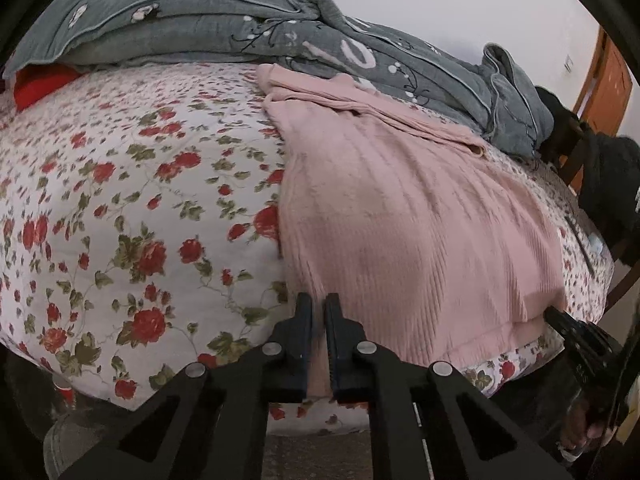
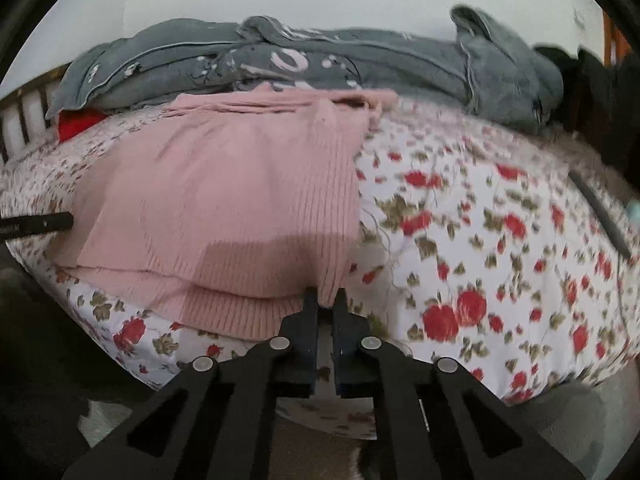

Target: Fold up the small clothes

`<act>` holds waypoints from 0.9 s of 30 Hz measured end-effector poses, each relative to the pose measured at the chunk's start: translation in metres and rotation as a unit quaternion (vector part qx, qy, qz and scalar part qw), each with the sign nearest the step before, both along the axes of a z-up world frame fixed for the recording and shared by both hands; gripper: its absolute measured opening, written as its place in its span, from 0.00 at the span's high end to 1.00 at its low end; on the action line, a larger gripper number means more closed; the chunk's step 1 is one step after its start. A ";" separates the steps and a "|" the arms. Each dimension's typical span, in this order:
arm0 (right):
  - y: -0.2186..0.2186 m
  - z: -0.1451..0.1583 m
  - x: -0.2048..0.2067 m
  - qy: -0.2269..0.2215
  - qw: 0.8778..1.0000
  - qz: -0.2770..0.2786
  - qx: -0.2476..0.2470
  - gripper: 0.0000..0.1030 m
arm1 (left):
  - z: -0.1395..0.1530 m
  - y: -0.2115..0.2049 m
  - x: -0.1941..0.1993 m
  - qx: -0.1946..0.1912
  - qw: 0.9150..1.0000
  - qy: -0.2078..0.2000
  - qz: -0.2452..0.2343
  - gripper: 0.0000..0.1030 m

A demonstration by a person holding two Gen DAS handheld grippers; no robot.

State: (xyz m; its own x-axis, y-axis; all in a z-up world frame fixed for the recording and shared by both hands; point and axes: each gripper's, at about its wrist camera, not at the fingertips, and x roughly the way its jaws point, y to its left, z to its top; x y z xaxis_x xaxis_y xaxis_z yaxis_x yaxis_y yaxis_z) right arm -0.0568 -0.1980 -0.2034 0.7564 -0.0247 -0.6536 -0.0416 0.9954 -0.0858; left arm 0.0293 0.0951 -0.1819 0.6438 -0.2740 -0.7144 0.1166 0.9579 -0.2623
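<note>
A pale pink rib-knit sweater (image 1: 400, 220) is spread flat on the white bedspread printed with red roses (image 1: 120, 208), its hem at the near edge of the bed, directly ahead of both grippers. It is judged to be soft, light and limp: the knit will sag and stretch when lifted, and no edge will hold its shape unsupported. The thicker ribbed hem band is judged the surest place to be gripped, at its two corners, so that the cloth can be carried over evenly.

The left gripper (image 1: 318, 304) is closed almost fully, with the hem's left corner pinched between its fingertips; pink cloth is seen in the narrow gap between the jaws. The right gripper (image 2: 324, 298) is likewise closed on the hem's right corner, a tongue of knit being caught between its tips. Both are angled downward toward the bed edge, side by side, with the sweater's width between them. Beyond the garment, far ahead of the grippers, a crumpled grey quilt with white markings (image 1: 240, 28) is heaped along the wall.
</note>
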 end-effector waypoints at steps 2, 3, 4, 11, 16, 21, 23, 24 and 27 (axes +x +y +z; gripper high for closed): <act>0.005 0.012 -0.016 -0.031 0.999 0.001 -0.029 0.96 | 0.001 0.005 -0.001 -0.012 1.000 -0.001 -0.001 0.92; 0.005 0.019 -0.026 -0.044 0.999 0.003 -0.032 0.96 | 0.002 0.007 -0.003 -0.014 1.000 -0.005 -0.001 0.92; 0.004 0.025 -0.036 -0.054 0.998 0.006 -0.027 0.96 | 0.003 0.008 -0.004 -0.013 1.000 -0.009 -0.002 0.92; 0.010 0.019 -0.055 -0.027 1.000 0.005 0.000 1.00 | 0.006 0.011 -0.005 -0.025 1.000 -0.011 0.000 0.92; -0.002 0.007 -0.056 0.008 0.999 0.001 0.037 1.00 | 0.009 0.012 -0.004 -0.027 1.000 -0.007 -0.010 0.91; -0.015 0.039 -0.047 -0.035 0.997 0.010 0.062 0.64 | 0.005 0.006 0.003 -0.026 1.000 -0.003 -0.016 0.74; -0.020 0.045 -0.034 -0.043 0.997 0.009 0.066 0.63 | 0.002 0.000 0.008 -0.016 1.000 0.004 -0.016 0.68; -0.022 0.046 -0.027 -0.041 0.997 0.005 0.068 0.63 | 0.000 -0.003 0.010 -0.012 1.000 0.007 -0.017 0.68; -0.028 0.038 -0.002 -0.019 0.997 -0.005 0.079 0.63 | -0.005 -0.011 0.013 0.007 1.000 0.011 -0.016 0.67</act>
